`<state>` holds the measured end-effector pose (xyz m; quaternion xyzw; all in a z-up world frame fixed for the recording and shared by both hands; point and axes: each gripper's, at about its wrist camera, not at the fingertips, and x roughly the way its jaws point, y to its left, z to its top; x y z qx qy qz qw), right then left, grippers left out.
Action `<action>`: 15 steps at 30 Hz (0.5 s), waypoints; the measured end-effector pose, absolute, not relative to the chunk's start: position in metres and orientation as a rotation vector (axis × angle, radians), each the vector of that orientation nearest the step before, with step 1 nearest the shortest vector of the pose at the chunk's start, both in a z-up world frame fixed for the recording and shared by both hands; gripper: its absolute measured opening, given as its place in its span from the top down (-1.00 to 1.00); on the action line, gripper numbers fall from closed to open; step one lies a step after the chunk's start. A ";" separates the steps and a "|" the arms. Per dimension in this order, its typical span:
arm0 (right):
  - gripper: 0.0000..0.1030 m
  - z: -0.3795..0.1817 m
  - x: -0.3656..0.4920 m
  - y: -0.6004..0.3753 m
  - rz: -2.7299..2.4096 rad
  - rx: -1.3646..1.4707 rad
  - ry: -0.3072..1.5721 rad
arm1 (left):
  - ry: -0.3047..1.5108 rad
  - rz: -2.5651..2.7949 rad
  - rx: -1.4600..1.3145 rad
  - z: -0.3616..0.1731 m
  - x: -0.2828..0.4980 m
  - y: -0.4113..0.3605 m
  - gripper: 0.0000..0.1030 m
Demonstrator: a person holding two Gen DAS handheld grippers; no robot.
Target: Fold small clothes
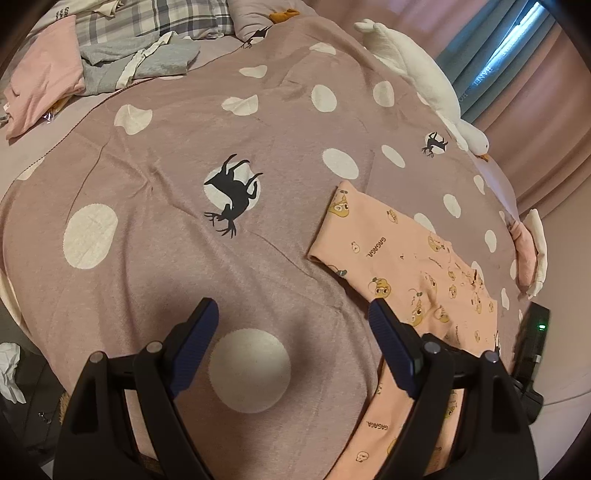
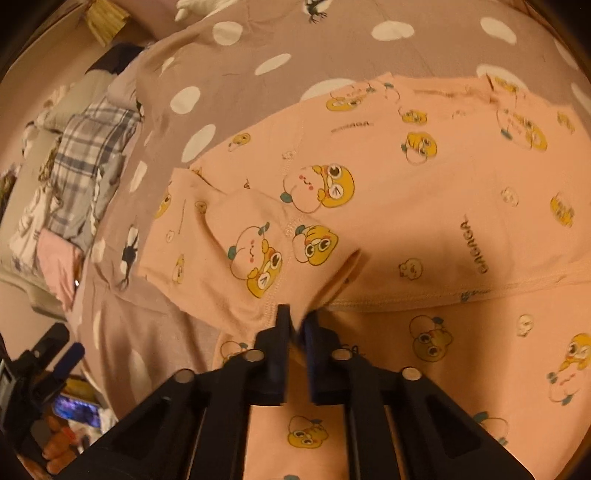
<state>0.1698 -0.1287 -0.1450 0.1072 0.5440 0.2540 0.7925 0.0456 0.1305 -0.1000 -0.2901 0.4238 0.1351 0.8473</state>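
Note:
A peach-pink child's garment point(image 1: 406, 258) printed with yellow cartoon figures lies spread on the mauve polka-dot bedspread point(image 1: 166, 129). My left gripper point(image 1: 291, 308) hovers open over the bedspread, just left of the garment; its right finger overlaps the garment's edge and nothing is between its fingers. In the right wrist view the garment point(image 2: 406, 203) fills most of the picture. My right gripper point(image 2: 297, 317) is shut on a bunched fold at the garment's hem. A short sleeve point(image 2: 207, 251) lies to the left of that fold.
A white goose plush point(image 1: 417, 74) lies along the bed's far right edge. Grey and pink clothes point(image 1: 136, 59) and a plaid pillow point(image 1: 155, 18) are heaped at the far left. A rolled pink and white cloth point(image 1: 532, 251) sits at the right edge.

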 end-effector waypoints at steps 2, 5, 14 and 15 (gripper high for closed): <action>0.86 -0.138 0.170 -0.128 0.549 0.200 1.146 | 0.890 0.287 -0.607 -0.100 0.045 0.131 -0.62; 0.86 -0.109 0.160 -0.130 0.567 0.124 1.070 | 0.891 0.282 -0.607 -0.100 0.047 0.131 -0.62; 0.87 -0.027 0.168 -0.147 0.550 0.076 0.857 | 0.893 0.269 -0.605 -0.097 0.049 0.129 -0.62; 0.87 -0.019 0.170 -0.148 0.547 0.071 0.838 | 0.893 0.266 -0.603 -0.096 0.050 0.129 -0.62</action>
